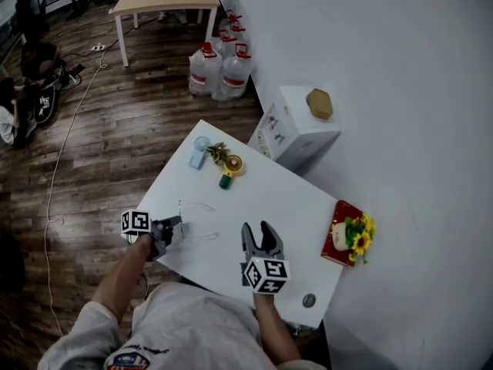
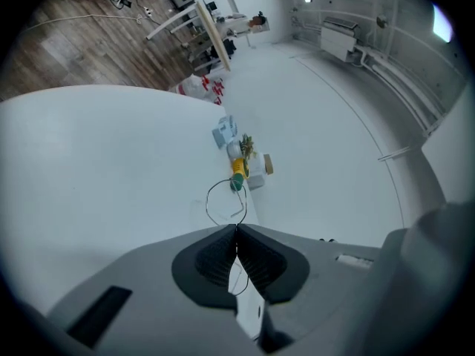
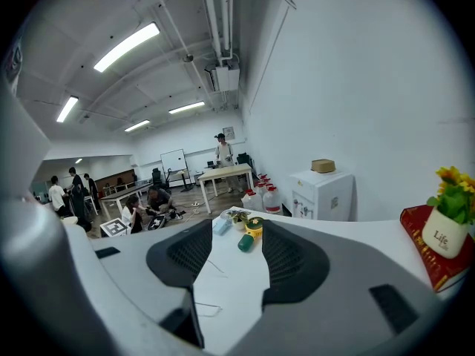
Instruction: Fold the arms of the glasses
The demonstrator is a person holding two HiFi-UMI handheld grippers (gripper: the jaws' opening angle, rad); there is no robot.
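Observation:
Thin wire-framed glasses (image 1: 197, 220) lie on the white table (image 1: 293, 206) near its left edge. My left gripper (image 1: 171, 227) is shut on the glasses' near end. In the left gripper view the wire lens loop (image 2: 224, 202) sticks out past the closed jaws (image 2: 236, 230), and more wire runs back between the pads. My right gripper (image 1: 262, 236) hovers over the table's near middle, right of the glasses, open with nothing in it. In the right gripper view (image 3: 226, 262) bits of wire (image 3: 205, 309) show on the table between its jaws.
At the table's far end sit a yellow-and-green toy (image 1: 229, 168), a small plant (image 1: 216, 153) and a pale blue item (image 1: 199, 153). A red book with a flower pot (image 1: 348, 234) rests at the right edge. A white cabinet (image 1: 296, 129) and water jugs (image 1: 222, 66) stand beyond.

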